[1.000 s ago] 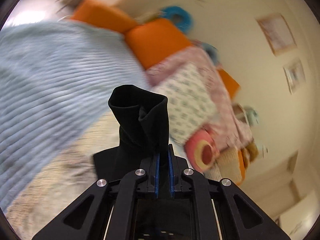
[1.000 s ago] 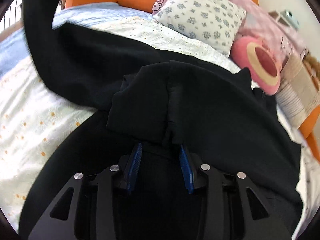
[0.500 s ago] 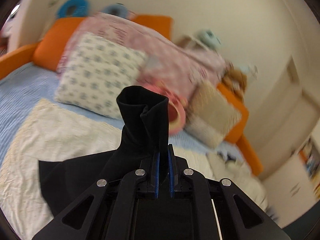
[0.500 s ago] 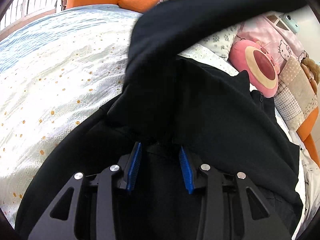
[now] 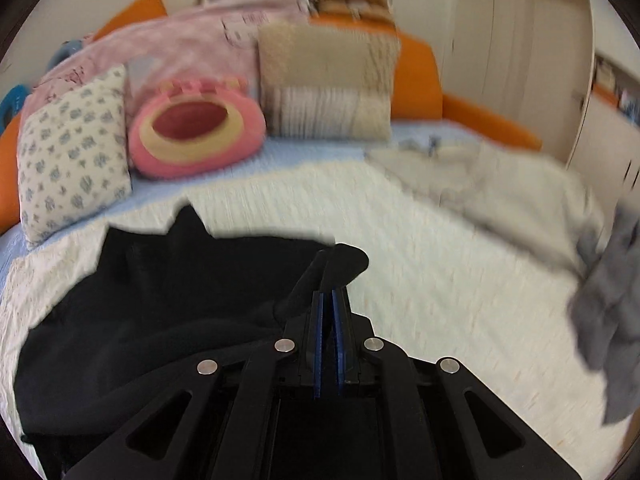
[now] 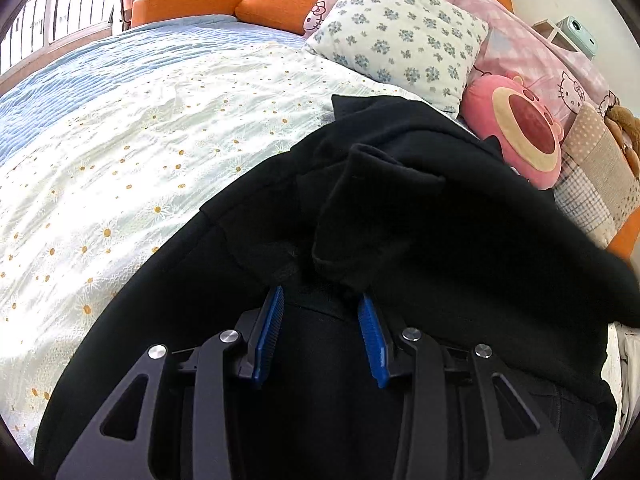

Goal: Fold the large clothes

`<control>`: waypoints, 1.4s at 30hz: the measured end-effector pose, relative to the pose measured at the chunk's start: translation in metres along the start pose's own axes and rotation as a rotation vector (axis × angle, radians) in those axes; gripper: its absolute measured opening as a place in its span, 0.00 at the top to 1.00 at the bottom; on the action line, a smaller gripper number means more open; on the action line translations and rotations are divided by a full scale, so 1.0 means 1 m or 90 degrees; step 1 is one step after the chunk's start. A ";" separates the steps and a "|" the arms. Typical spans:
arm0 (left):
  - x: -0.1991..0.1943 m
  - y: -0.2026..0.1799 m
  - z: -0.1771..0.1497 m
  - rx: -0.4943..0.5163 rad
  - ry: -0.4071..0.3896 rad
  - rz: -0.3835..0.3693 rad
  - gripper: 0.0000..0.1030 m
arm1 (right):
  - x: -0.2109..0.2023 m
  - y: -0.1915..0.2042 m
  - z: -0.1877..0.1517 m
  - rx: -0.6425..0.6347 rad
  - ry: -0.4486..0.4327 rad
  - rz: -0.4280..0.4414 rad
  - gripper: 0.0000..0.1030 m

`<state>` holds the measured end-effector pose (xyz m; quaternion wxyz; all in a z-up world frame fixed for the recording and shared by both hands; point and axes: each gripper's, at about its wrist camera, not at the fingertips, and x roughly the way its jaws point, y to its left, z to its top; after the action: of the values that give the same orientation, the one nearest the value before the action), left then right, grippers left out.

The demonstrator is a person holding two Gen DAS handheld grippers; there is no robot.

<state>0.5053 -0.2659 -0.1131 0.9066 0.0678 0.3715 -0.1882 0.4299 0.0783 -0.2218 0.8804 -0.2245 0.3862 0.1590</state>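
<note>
Pink round cushion (image 5: 196, 130) beside floral pillow (image 5: 72, 152)

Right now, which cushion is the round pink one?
Look along the head of the bed, past the flowered pillow. The round pink cushion lies between it and the patchwork cushion, the only one with a dark red middle.

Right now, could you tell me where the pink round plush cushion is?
In the right wrist view, the pink round plush cushion sits at the bed's head, between the floral pillow and checked cushion.
</note>
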 end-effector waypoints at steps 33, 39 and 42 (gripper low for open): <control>-0.236 0.170 0.005 -0.174 -0.023 -0.044 0.07 | -0.096 -0.035 -0.069 -0.079 -0.030 0.086 0.05; -0.242 0.266 -0.039 -0.260 -0.058 -0.036 0.04 | -0.118 -0.174 -0.121 0.080 -0.034 -0.004 0.05; -0.217 0.314 -0.089 -0.351 -0.084 -0.043 0.04 | -0.130 -0.244 -0.131 0.168 -0.052 -0.044 0.05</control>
<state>0.4289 0.1092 -0.0306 0.9062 -0.2060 0.3512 -0.1144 0.3764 -0.2102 -0.1361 0.9221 -0.1134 0.3598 0.0857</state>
